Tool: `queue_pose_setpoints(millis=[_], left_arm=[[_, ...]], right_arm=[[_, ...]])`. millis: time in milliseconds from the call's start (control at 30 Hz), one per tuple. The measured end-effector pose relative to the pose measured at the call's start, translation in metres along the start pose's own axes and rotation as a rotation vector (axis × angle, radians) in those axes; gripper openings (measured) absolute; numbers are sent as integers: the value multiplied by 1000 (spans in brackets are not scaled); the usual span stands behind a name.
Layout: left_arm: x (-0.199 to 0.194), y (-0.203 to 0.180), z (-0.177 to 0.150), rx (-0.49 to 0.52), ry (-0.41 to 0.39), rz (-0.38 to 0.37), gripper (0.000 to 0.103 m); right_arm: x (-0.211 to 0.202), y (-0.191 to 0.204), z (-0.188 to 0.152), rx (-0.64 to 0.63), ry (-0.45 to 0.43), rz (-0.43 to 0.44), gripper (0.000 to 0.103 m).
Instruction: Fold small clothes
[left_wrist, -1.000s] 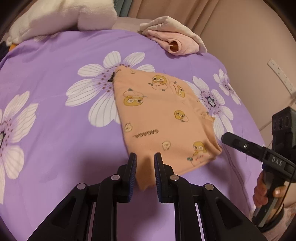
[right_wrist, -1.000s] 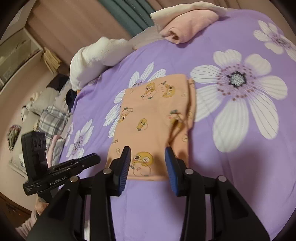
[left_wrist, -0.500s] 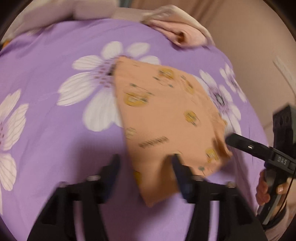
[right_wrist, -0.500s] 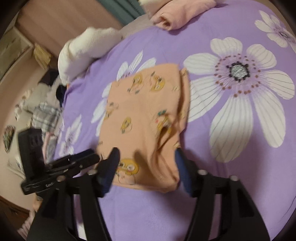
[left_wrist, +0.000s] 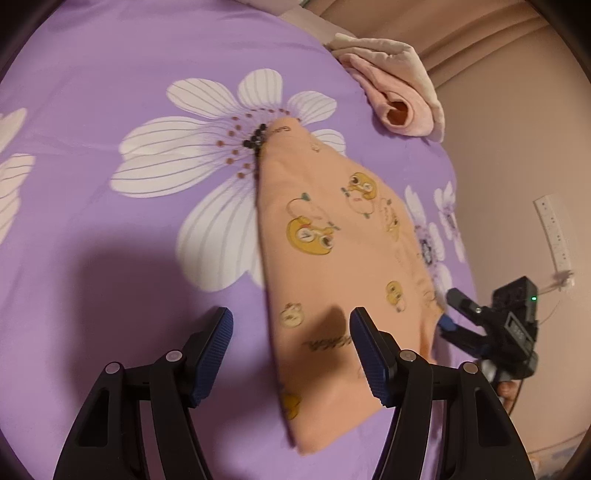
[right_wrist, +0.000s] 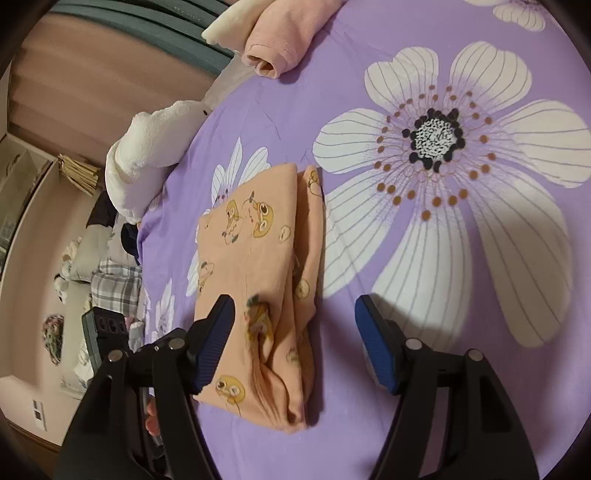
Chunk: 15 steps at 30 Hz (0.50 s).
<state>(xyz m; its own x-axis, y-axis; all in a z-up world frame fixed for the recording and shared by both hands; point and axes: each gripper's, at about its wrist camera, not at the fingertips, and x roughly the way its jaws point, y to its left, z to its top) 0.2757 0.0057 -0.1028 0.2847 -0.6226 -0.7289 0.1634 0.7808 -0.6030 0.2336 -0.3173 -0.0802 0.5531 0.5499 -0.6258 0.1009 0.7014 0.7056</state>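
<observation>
A small orange garment (left_wrist: 332, 266) printed with yellow cartoon ducks lies folded flat on the purple flowered bedsheet (left_wrist: 110, 258). My left gripper (left_wrist: 291, 354) is open wide and empty, its jaws straddling the garment's near left edge from just above. My right gripper (right_wrist: 295, 347) is open wide and empty too, its jaws straddling the garment's (right_wrist: 258, 280) near right corner, where folded layers bunch up. The right gripper also shows at the right of the left wrist view (left_wrist: 448, 310).
A rolled pink and cream cloth (left_wrist: 399, 99) lies at the far edge of the bed. A white plush toy (right_wrist: 147, 155) lies at the far left of the bed. Plaid bedding and clutter (right_wrist: 110, 288) sit beyond the bed's left side.
Both grippers opened from nearly shut to wide open and moved forward and down over the garment's near corners. The garment lies where it was.
</observation>
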Motion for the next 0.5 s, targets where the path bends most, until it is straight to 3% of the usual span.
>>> queue_pose_setpoints(millis=[500], left_arm=[[29, 5, 25, -72, -6, -120, 64]], right_arm=[[32, 0, 18, 8, 39, 93, 67]])
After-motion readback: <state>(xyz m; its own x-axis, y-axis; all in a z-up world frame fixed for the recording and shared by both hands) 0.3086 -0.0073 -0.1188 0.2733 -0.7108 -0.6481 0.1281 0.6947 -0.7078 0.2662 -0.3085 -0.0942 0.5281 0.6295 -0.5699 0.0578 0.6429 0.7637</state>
